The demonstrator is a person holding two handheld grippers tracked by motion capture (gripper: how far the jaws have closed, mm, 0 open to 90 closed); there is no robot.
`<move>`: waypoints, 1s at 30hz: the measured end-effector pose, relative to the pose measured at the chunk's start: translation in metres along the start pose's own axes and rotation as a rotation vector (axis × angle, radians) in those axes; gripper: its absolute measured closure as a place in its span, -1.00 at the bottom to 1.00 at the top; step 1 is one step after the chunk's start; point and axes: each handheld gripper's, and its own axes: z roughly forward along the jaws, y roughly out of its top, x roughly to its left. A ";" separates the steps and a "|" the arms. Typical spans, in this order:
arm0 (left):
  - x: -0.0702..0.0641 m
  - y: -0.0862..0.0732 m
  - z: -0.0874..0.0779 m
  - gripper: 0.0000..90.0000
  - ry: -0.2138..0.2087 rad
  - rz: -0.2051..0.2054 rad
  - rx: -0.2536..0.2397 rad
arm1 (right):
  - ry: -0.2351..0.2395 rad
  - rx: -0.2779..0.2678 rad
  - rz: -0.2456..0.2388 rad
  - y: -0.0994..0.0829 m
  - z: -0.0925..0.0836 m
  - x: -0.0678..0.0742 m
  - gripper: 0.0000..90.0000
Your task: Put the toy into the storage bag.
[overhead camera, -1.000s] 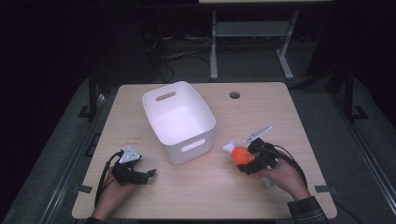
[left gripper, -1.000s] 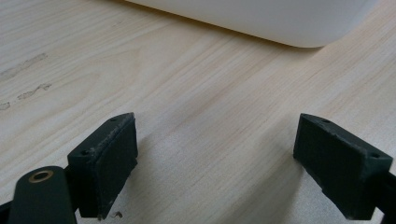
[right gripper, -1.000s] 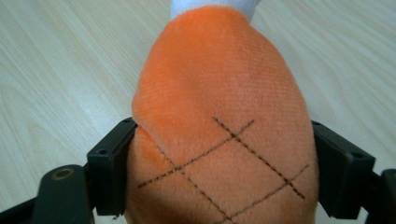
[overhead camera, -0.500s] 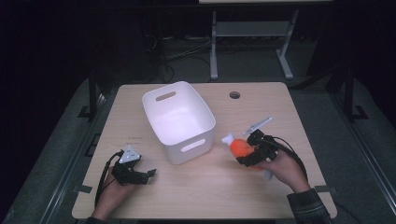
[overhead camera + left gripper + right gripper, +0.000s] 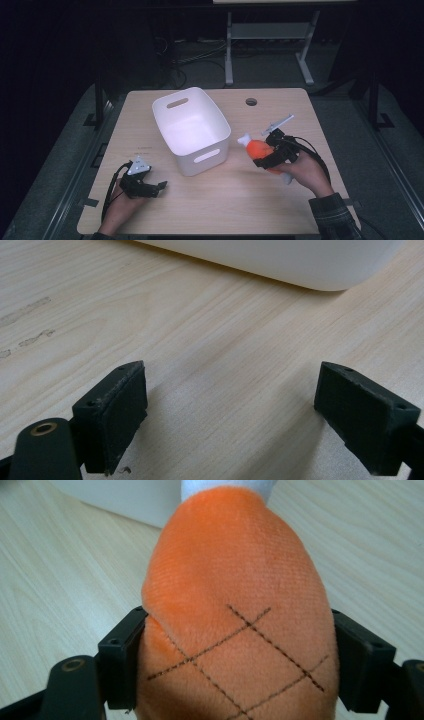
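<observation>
Right gripper view: right claw [image 5: 235, 665] clamped on orange plush [image 5: 235, 610], held between its jaws, white bin [image 5: 192, 127] just ahead. Left claw [image 5: 240, 425] spread apart, resting low on table [image 5: 200, 340], bin ahead.

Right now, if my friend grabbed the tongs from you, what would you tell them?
Right tongs: shut on the orange plush toy with a white tip, held above the light wooden table, just right of the white plastic bin with handle slots.
Left tongs: open, holding nothing, low over the table near its front left, by the bin's near corner.
Done: toy picked up.
Left: probably carry it over the bin's rim and let go inside; the bin looks empty.
</observation>
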 end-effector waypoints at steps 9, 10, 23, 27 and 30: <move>0.000 0.000 0.000 -0.71 -0.001 0.002 0.003 | -0.010 -0.011 -0.003 0.013 -0.007 -0.005 -0.50; 0.000 0.000 0.000 -0.71 0.000 0.002 0.003 | -0.008 -0.011 -0.004 0.015 -0.008 -0.005 -0.50; 0.000 0.000 0.000 -0.71 0.000 0.000 0.000 | -0.020 -0.029 -0.012 0.036 -0.022 -0.008 -0.50; 0.000 0.000 0.000 -0.71 0.000 0.000 0.000 | -0.016 -0.039 -0.019 0.044 -0.025 -0.009 -0.50; 0.000 0.000 0.000 -0.71 0.000 0.000 0.000 | -0.012 -0.049 -0.021 0.050 -0.028 -0.010 -0.50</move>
